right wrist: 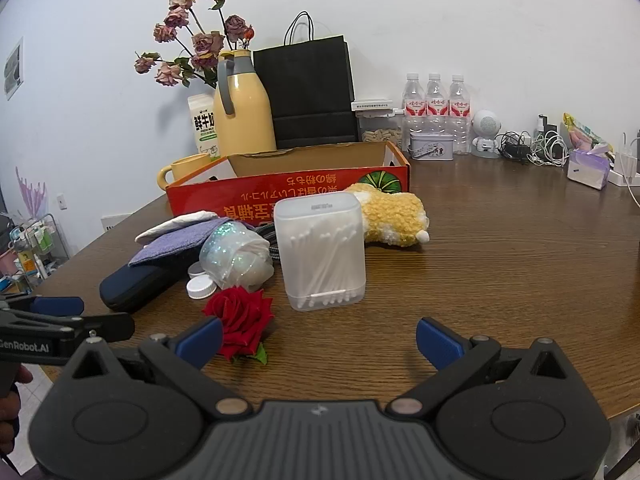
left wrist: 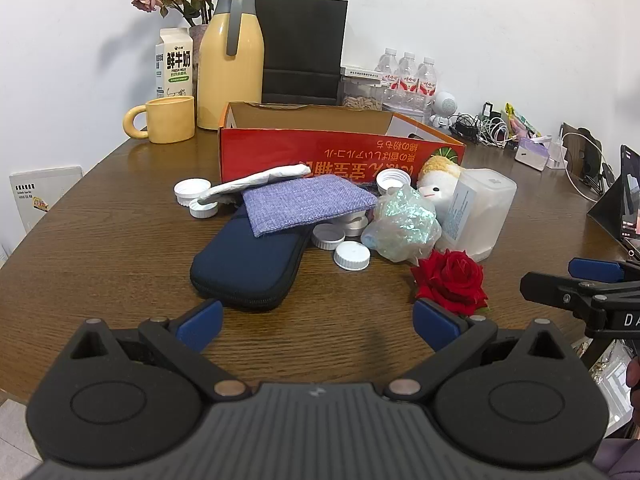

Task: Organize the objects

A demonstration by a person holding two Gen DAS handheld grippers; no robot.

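Both grippers, left (left wrist: pixel 318 326) and right (right wrist: pixel 319 340), jaws apart, empty; swab box (right wrist: pixel 322 254) upright, centre frame, dead ahead of the right.

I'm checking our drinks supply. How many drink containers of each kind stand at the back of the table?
Water bottles: 3
Milk carton: 1
Yellow thermos jug: 1
Yellow mug: 1
Total: 6
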